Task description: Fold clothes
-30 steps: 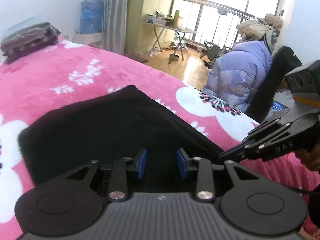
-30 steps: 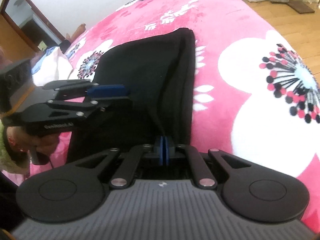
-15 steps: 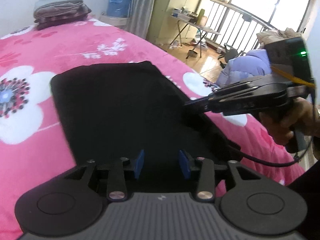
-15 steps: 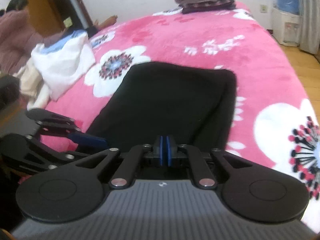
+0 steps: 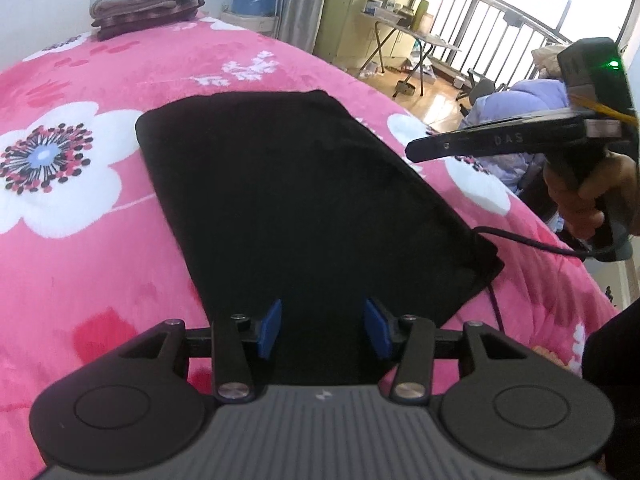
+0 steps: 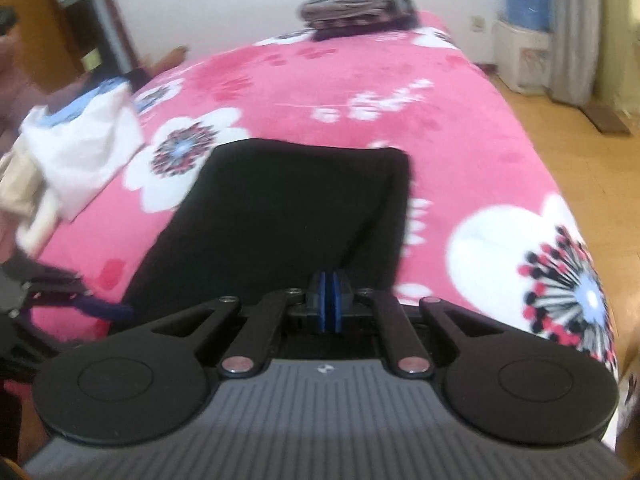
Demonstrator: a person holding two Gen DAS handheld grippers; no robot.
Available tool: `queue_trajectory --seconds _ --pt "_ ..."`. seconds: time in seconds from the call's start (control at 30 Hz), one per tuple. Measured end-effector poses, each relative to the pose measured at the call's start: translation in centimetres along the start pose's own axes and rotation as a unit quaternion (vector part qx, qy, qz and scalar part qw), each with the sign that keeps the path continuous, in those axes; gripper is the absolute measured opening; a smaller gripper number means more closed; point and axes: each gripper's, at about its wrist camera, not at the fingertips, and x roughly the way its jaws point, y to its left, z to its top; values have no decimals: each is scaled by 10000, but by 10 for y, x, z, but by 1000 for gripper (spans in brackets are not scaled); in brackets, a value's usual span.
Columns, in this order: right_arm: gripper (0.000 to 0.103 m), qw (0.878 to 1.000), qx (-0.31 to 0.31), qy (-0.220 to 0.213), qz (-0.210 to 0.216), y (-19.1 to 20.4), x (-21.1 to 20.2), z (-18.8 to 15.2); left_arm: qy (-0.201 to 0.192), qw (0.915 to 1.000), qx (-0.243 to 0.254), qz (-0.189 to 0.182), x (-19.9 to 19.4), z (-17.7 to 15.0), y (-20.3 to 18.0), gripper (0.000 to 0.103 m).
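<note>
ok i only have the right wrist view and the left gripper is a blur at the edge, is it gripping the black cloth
Observer: No. In the left wrist view the left gripper has its jaws apart, just been opening; the black garment lies beyond them, unpinched.
Operator: and is my right one holding anything
Observer: No. Seen side-on, the right gripper is closed on nothing, raised above the garment's right edge.
Operator: anything in the way
Observer: A black cable from its handle trails past the garment's near right corner.
</note>
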Motion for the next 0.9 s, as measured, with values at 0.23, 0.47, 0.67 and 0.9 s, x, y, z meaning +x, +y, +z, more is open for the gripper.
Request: queue_trajectory --seconds 0.23,0.47,0.67,0.9 --pt "3 9992 -155 379 -44 4 13 -23 66 9998 159 31 -7 -10 -6 58" --pt "4 9994 -328 -30 74 8 -15 -18 144 9998 63 94 -15 -21 -5 58" --pt "4 9950 -877 247 404 28 -17 -30 322 9990 234 226 -19 -36 -13 59" --pt "4 9873 -1250 809 -550 5 -33 -31 445 9977 364 350 -24 -46 -21 61"
